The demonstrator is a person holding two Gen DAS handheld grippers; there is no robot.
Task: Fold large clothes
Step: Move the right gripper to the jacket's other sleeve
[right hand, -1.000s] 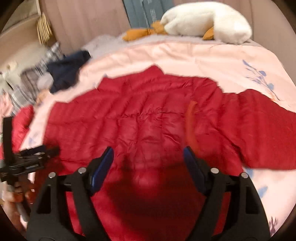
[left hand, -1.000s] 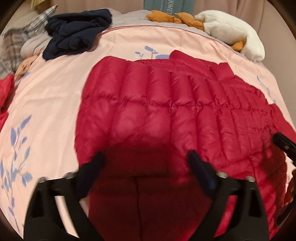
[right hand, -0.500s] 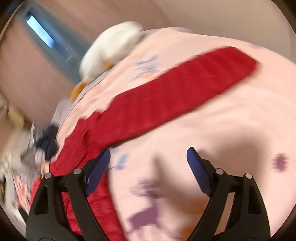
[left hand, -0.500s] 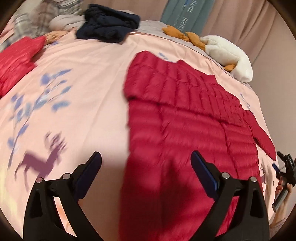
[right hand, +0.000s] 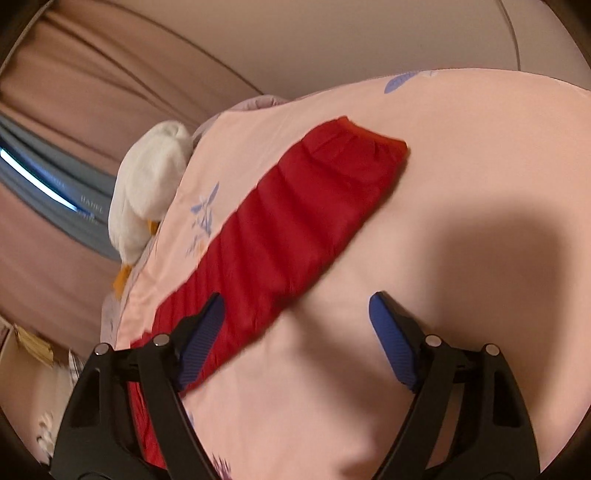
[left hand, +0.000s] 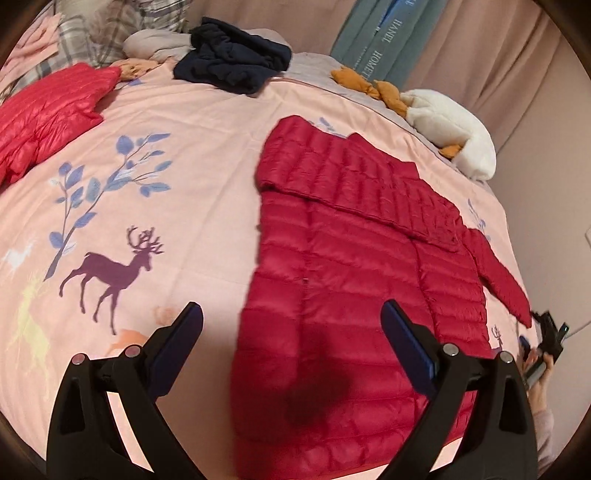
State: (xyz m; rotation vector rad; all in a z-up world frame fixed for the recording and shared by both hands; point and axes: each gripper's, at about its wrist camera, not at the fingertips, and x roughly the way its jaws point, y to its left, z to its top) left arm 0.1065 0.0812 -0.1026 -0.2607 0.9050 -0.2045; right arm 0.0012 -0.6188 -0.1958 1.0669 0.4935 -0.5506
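My left hand-held gripper (left hand: 291,332) hangs released, nothing between its pads, above the hem of the red down jacket (left hand: 351,258), which lies flat on the bed (left hand: 184,155), one sleeve already folded across the chest. It looks puffy, light and slick, so I'd pinch a quilted seam or the cuff. At three o'clock, my right hand-held gripper (right hand: 295,332) is closing slightly, still empty, beside the outstretched sleeve (right hand: 295,221); its cuff sits at one o'clock.

Pink deer-print bedspread (left hand: 207,177), beige curtains (left hand: 480,44) behind, plain wall (right hand: 369,33), dim warm light
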